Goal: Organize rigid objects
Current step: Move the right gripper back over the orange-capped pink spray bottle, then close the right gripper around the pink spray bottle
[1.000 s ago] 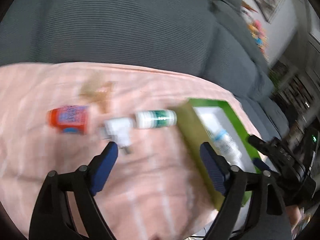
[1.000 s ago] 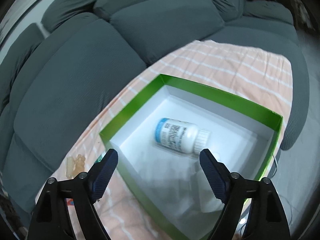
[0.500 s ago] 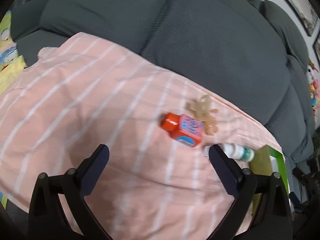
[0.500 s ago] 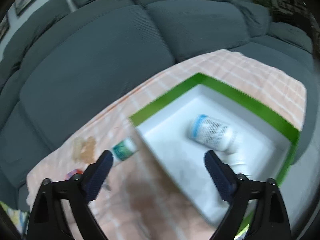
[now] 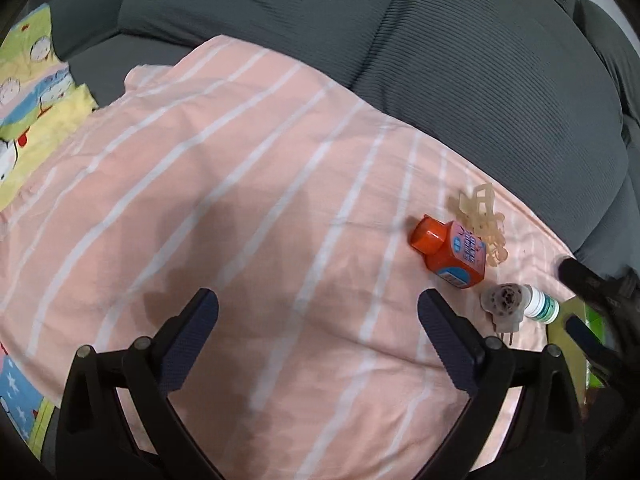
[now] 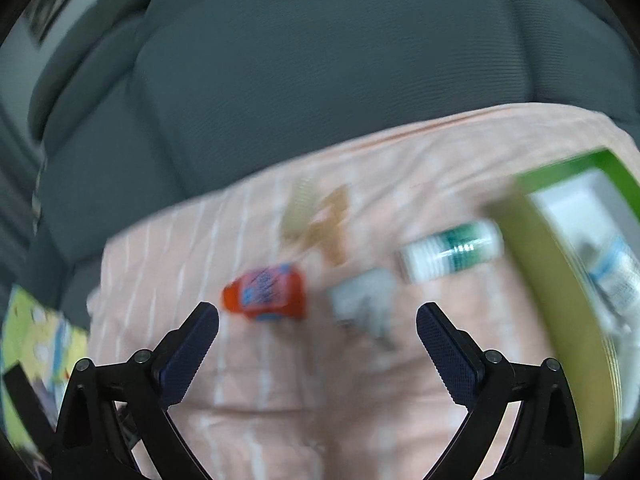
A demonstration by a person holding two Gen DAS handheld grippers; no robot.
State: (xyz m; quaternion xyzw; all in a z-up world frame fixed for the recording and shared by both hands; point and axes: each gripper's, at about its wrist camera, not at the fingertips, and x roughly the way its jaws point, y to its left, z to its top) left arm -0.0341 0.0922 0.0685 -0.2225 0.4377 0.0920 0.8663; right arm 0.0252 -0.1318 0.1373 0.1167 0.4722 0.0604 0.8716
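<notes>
An orange bottle (image 5: pixel 450 253) lies on the pink striped cloth (image 5: pixel 240 200), with a beige hair claw (image 5: pixel 482 216) behind it, a grey plug adapter (image 5: pixel 505 303) and a white-green bottle (image 5: pixel 541 305) to its right. My left gripper (image 5: pixel 316 332) is open and empty, left of these. My right gripper (image 6: pixel 318 338) is open and empty, hovering just before the orange bottle (image 6: pixel 266 292) and the adapter (image 6: pixel 366 306); this view is blurred. The white-green bottle (image 6: pixel 450 250) lies beside the green box (image 6: pixel 560 280), which holds a white blue-labelled bottle (image 6: pixel 616 276).
Grey sofa cushions (image 5: pixel 440 60) rise behind the cloth. A yellow cartoon-print blanket (image 5: pixel 28 80) lies at the left. The other gripper's black body (image 5: pixel 600 300) shows at the left wrist view's right edge, by the box corner (image 5: pixel 568 328).
My left gripper has swung left, away from the box, so the objects sit at its right. My right gripper has swung left from over the box toward the loose objects.
</notes>
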